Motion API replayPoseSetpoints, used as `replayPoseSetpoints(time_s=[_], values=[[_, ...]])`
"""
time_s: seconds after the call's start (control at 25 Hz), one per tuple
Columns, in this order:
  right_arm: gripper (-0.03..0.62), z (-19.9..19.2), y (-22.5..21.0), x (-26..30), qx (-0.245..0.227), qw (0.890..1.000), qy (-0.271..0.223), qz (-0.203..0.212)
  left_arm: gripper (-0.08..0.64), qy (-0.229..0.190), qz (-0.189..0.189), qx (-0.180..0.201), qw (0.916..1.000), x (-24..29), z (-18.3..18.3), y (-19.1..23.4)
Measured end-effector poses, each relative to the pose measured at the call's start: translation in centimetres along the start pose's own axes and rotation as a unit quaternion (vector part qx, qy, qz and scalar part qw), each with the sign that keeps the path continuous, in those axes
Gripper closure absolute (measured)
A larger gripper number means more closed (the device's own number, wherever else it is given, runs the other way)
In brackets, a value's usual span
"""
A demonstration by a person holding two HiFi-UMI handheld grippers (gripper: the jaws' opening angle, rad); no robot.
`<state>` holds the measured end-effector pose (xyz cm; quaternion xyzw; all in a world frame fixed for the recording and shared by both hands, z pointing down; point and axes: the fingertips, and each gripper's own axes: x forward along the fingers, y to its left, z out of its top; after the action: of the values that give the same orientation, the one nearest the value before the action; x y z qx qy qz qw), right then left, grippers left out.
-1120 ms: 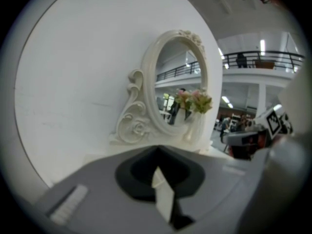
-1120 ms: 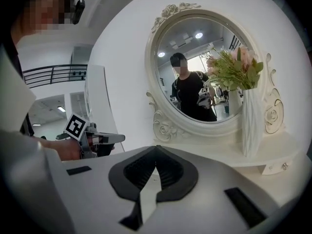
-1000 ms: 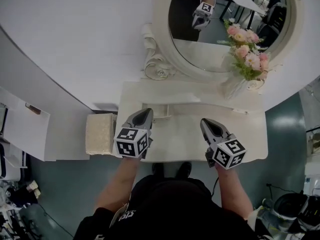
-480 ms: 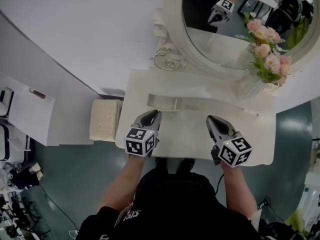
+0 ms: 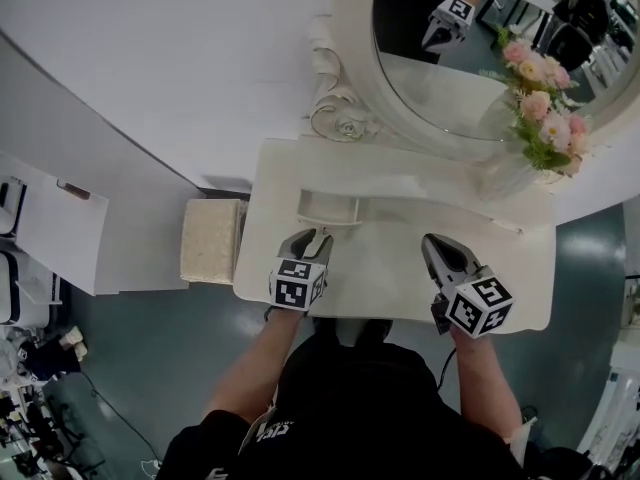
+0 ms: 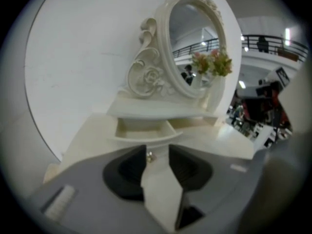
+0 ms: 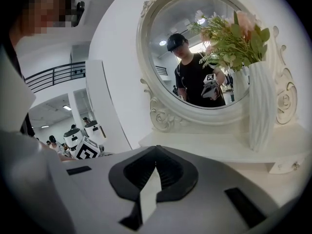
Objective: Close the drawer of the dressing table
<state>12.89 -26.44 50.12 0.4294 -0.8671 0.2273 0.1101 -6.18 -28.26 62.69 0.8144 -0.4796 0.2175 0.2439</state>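
Note:
The cream dressing table (image 5: 520,268) has a small drawer (image 5: 330,208) pulled out at the back left of its top. In the left gripper view the drawer (image 6: 141,129) is open just ahead, and its small metal knob (image 6: 149,156) sits in the gap between the jaws. My left gripper (image 5: 316,236) hovers low in front of the drawer, jaws opening, and the pads are not touching the knob. My right gripper (image 5: 437,242) hangs over the right half of the tabletop, shut and empty, and in its own view the right gripper (image 7: 156,165) faces the mirror.
An oval mirror (image 5: 470,58) in a carved frame stands behind the drawer. A white vase of pink flowers (image 5: 540,118) is at the back right. A cream stool (image 5: 208,240) and a white cabinet (image 5: 50,238) stand left of the table.
My left gripper has sunk toward the drawer front and its jaws have parted. The right gripper has dropped slightly and stays shut.

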Motion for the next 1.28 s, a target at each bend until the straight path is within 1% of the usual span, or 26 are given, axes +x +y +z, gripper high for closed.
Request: replayPoseSetpoints(time_s=[0.2, 0.4, 0.68, 0.84, 0.92, 1.04, 1.28], values=[[0.597, -0.4, -0.5, -0.3, 0.001, 1.000, 0.006, -0.013, 0.391, 0.023, 0.001, -0.006, 0.9997, 1.5, -1.8, 0.3], [0.597, -0.8, -0.5, -0.6, 0.003, 1.000, 0.010, -0.018, 0.386, 0.034, 0.002, -0.017, 0.9993, 2.7, -2.6, 1.1], [0.598, -1.3, -0.6, -0.9, 0.008, 1.000, 0.013, -0.024, 0.388, 0.051, 0.000, -0.010, 0.9986, 3.8, -3.1, 1.5], [0.597, -1.4, -0.8, -1.4, 0.009, 1.000, 0.013, -0.026, 0.418, 0.058, 0.001, -0.005, 0.9983, 4.1, -3.4, 1.4], [0.597, -1.4, -1.0, -1.7, 0.009, 0.999, 0.013, -0.029, 0.453, 0.063, 0.007, 0.001, 0.9980, 4.2, -3.6, 1.4], [0.597, -1.4, -1.1, -2.0, 0.008, 0.999, 0.012, -0.032, 0.459, 0.065, 0.010, 0.003, 0.9978, 4.1, -3.7, 1.4], [0.597, -1.5, -1.1, -2.4, 0.009, 0.999, 0.008, -0.033, 0.460, 0.067, 0.002, -0.002, 0.9977, 3.9, -3.6, 1.2]])
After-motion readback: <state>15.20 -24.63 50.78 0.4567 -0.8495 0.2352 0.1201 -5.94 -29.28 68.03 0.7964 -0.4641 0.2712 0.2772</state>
